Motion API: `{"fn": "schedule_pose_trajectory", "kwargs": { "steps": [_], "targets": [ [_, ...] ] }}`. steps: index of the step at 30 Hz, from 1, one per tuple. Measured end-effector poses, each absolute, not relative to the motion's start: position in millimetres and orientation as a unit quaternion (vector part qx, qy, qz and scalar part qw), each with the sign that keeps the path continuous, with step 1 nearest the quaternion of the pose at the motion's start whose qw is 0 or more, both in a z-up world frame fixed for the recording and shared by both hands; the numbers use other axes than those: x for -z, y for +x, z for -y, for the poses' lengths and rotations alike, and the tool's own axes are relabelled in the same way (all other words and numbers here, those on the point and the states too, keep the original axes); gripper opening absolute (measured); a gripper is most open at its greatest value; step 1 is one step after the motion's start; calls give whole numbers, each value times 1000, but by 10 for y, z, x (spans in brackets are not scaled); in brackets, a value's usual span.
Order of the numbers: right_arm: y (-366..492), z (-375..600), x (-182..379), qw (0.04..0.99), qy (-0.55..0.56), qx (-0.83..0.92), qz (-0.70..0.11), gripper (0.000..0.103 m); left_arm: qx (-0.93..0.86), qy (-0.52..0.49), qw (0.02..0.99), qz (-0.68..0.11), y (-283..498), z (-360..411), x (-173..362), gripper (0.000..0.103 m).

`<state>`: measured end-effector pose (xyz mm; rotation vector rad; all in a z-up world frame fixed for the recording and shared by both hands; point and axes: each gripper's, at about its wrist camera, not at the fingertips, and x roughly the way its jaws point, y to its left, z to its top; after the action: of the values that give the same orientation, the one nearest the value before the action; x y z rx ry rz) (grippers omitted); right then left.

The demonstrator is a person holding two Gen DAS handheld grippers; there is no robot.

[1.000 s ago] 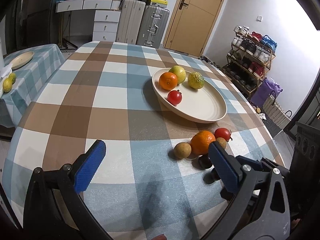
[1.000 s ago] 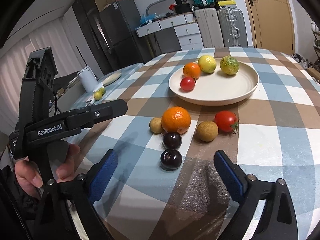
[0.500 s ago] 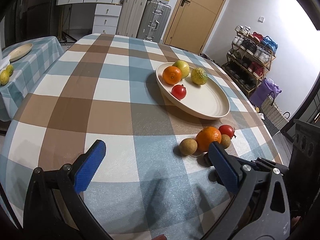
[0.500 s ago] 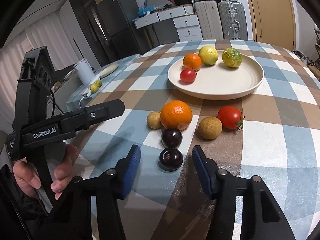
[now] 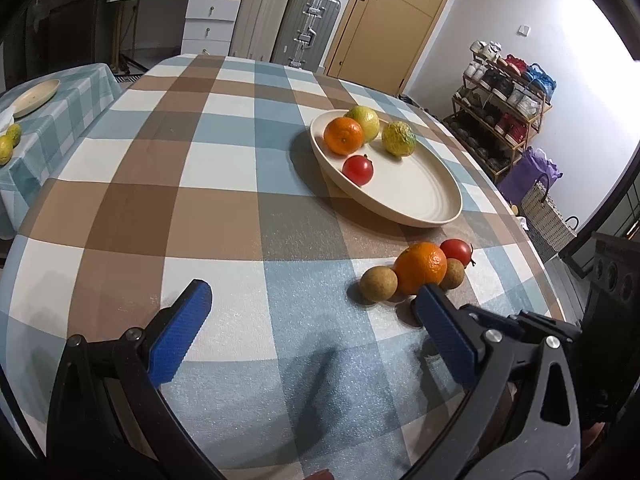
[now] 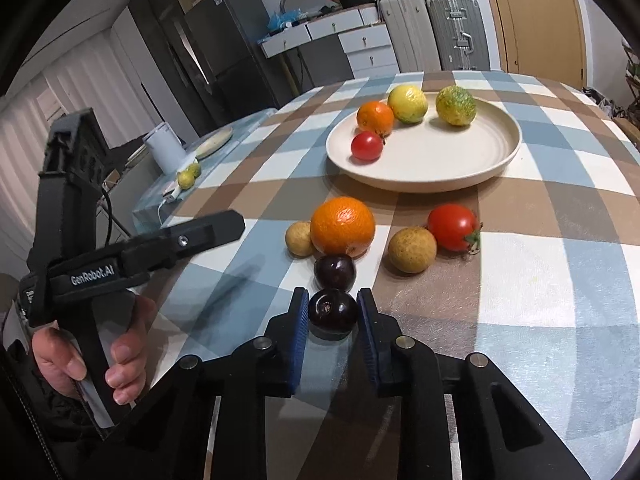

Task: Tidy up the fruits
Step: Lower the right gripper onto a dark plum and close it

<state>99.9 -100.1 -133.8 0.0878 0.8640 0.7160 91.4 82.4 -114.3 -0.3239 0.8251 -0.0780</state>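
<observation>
Right gripper (image 6: 333, 307): jaws have just been closing and now sit against both sides of the near plum (image 6: 333, 312), blue pads (image 6: 301, 322) touching it. The plum is on the cloth (image 6: 540, 280), not lifted as far as I can tell.

A second plum (image 6: 335, 272) lies just beyond the first, touching or nearly touching the big orange (image 6: 342, 231). Left of that orange sits a small brown fruit (image 6: 298, 239); to its right a larger brown fruit (image 6: 412, 249), and just beside that a tomato (image 6: 453, 227) with green stem.

Plate (image 6: 440, 168) stands farther back on the cloth, apart from the loose cluster. On it I see a small orange (image 6: 375, 118), a lemon (image 6: 407, 104), a green-yellow fruit (image 6: 455, 105) and a small tomato (image 6: 366, 145), all toward the far-left part of the plate; the near part is bare.

Left gripper (image 5: 312, 304): jaws wide, nothing between them, hanging above the cloth to the left of the loose fruit. Its right finger (image 5: 444, 336) hides the plums in the left wrist view. A hand (image 6: 92, 356) wraps the left gripper's handle in the right wrist view.

Side table (image 5: 60, 120) at left carries another plate (image 5: 34, 96) and two yellow-green fruits (image 5: 8, 144).
</observation>
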Motion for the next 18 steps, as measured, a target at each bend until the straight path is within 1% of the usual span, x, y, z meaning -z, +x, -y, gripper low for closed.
{"fn": "schedule_pose_trajectory", "kwargs": {
  "steps": [8, 12, 16, 18],
  "targets": [
    [998, 1186, 1279, 852, 62, -343, -391, 25, 52, -137, 895, -421, 1051, -713, 1216, 102],
    [1032, 1312, 1237, 862, 66, -331, -378, 25, 69, -96, 893, -435, 1151, -610, 1225, 102],
    [1065, 1449, 1173, 869, 70, -327, -364, 25, 78, -65, 897, -431, 1235, -541, 1189, 102],
    [1082, 1496, 1142, 872, 72, -325, -358, 25, 86, -64, 894, -435, 1287, -530, 1196, 99]
  ]
}}
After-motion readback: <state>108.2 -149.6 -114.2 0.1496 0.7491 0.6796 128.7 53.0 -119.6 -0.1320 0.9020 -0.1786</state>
